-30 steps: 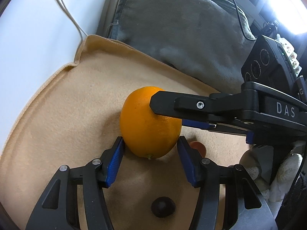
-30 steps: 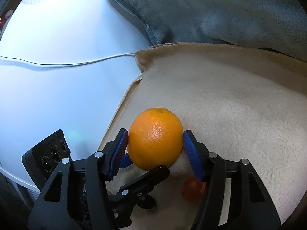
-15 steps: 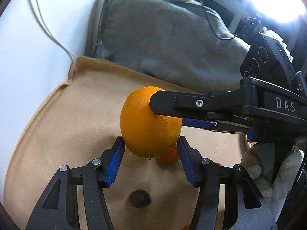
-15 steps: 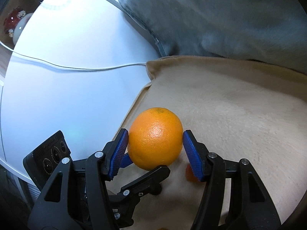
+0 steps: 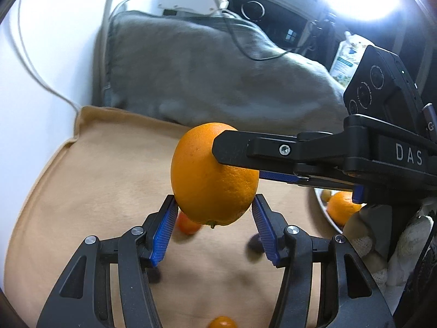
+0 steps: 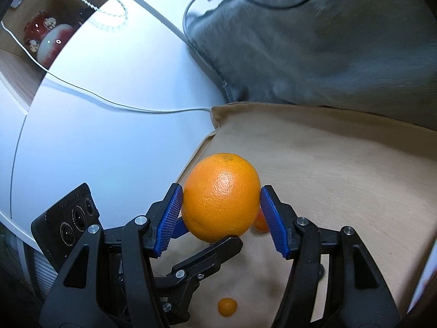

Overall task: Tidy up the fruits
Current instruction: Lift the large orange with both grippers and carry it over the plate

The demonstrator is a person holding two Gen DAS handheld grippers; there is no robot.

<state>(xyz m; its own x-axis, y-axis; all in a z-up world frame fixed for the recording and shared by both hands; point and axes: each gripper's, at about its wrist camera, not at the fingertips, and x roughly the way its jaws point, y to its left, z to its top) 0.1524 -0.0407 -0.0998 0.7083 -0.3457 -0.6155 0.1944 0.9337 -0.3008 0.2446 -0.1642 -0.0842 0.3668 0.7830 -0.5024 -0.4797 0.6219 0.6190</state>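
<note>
The white table surface (image 6: 95,142) carries a grey cushion (image 5: 207,82) at the back and a beige cloth (image 5: 90,180) in front of it; the two meet along the cloth's far edge. A white cable (image 6: 131,108) runs across the table to the cloth's corner.

My two tongs meet over the cloth at one large orange (image 5: 213,175), which hangs in the air above the cloth. My right gripper (image 6: 221,218) grips it: both blue pads (image 6: 169,218) press against the orange's sides. My left gripper (image 5: 214,228) sits at the same fruit from a crossing direction. Its left pad touches the orange's lower edge; a narrow gap shows at its right pad, so I cannot tell whether it grips or merely brackets the fruit.

At the right edge of the left wrist view, a second orange (image 5: 341,207) lies on a plate (image 5: 321,205) with a pale rim.

Smaller fruits lie on the cloth below: a reddish-orange one (image 5: 187,224) under the held orange, a dark blurred one (image 5: 254,243), and a small orange one (image 6: 227,306) nearest me.
</note>
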